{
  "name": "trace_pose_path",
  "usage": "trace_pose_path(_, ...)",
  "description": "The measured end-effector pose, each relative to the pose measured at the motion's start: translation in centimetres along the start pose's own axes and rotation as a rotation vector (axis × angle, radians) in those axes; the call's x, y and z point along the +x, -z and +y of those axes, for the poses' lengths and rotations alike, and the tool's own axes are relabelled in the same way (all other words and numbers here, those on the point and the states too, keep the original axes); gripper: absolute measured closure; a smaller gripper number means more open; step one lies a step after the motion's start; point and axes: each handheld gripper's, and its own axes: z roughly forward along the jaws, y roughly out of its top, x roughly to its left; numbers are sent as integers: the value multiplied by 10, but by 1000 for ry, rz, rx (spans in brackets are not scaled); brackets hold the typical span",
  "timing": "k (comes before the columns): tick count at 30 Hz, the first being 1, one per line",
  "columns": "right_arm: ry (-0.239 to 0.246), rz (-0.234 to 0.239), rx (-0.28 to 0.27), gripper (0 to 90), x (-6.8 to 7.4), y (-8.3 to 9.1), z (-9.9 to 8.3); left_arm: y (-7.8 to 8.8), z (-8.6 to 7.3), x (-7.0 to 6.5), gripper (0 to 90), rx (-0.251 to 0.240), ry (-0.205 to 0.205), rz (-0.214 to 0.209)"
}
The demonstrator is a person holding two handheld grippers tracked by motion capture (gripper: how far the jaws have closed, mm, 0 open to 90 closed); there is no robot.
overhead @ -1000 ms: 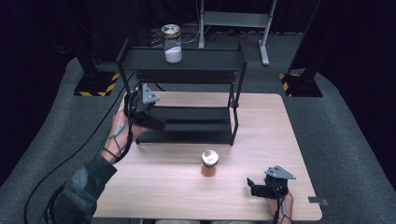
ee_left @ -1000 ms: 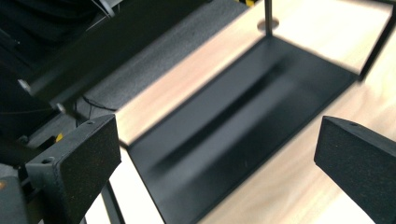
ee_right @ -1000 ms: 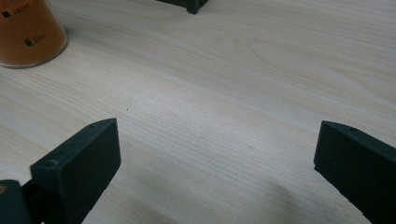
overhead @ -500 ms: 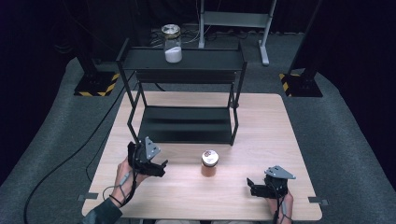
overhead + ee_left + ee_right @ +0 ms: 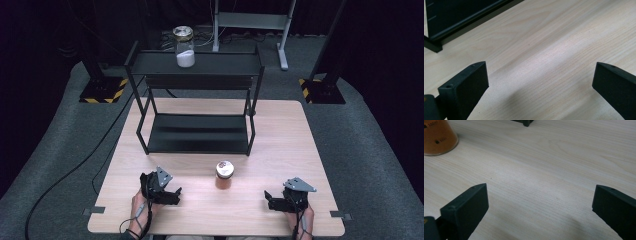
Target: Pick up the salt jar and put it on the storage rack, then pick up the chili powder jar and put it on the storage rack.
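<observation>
A small jar of orange powder (image 5: 224, 175) stands on the wooden table (image 5: 280, 135) in front of the black two-tier rack (image 5: 197, 107). On the rack's top shelf is a glass jar of white powder (image 5: 184, 46). My left gripper (image 5: 172, 196) rests low on the table at front left, jaws wide apart over bare wood (image 5: 541, 75). At front right lies my right gripper (image 5: 269, 199), open too, with the orange jar (image 5: 437, 136) up at the far left of its view.
The rack's lower shelf (image 5: 197, 134) is bare; its edge (image 5: 461, 20) crosses the top left of the left gripper view. A rack foot (image 5: 525, 122) shows at the top of the right gripper view. Black stand bases (image 5: 102, 90) sit on grey floor beyond the table.
My left gripper has come down from beside the rack's left side to the table's front left edge. The right gripper and both jars have stayed put.
</observation>
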Motion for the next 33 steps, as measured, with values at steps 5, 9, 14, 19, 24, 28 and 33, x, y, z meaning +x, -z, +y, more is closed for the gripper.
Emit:
trace_pose_path(5, 1, -1, 1, 0, 0, 0, 0, -3, -5, -1, 0, 2, 18, -3)
trace_pose_path(9, -2, -1, 0, 0, 0, 0, 0, -4, -8, 1, 0, -7, 37, -8)
trace_pose_path(14, 0, -3, 1, 0, 1, 0, 0, -5, -11, 3, 0, -15, 57, -17)
trace_pose_path(19, 2, -2, 5, 0, 1, 0, 1, -6, -11, 5, 0, -16, 64, -25)
trace_pose_path(24, 0, -5, 6, 0, 1, 0, 1, -7, -11, 9, 0, -12, 74, -37)
trace_pose_path(28, 3, -8, 10, 0, 2, -1, 2, -7, -11, 9, 0, -11, 75, -40)
trace_pose_path(33, 1, -11, 12, 0, 2, -1, 2, -7, -10, 12, 0, -7, 85, -49)
